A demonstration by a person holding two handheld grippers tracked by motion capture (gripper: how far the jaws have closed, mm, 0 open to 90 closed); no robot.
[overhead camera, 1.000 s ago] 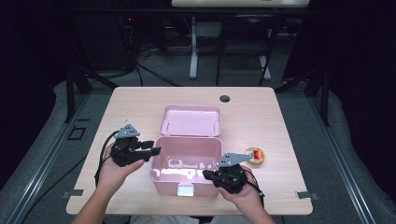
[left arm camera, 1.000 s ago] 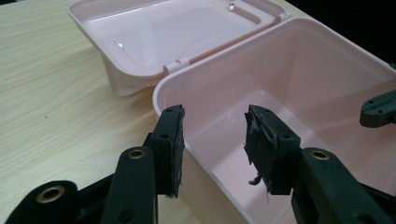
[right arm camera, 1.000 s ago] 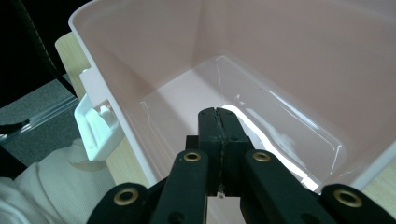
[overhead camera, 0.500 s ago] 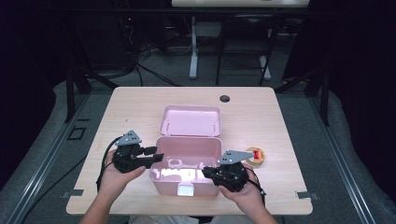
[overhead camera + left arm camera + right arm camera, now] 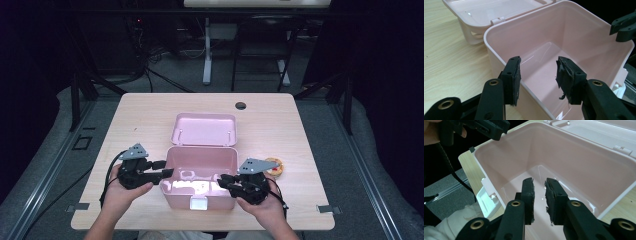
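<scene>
**Both hand-held grippers at open pink box, nothing gripped**

Pink plastic box with hinged lid (image 5: pixel 200 172) sat near the front edge of the light wooden bench (image 5: pixel 300 125), roughly centred, lid (image 5: pixel 205 129) flipped back flat toward the far edge. Interior looked empty, white latch on the front wall.

Left hand-held gripper (image 5: pixel 167 168) was at the box's left wall, jaws wide apart straddling the rim, one inside and one outside; whether they touched the wall, can't tell. Right hand-held gripper (image 5: pixel 223 180) was at the right front corner, jaws slightly apart, angled into the box, holding nothing.

Small round red-and-yellow object (image 5: pixel 274 167) lay just right of the box, partly hidden by the right gripper's plate. Dark round hole (image 5: pixel 240 105) near the bench's far edge.
</scene>
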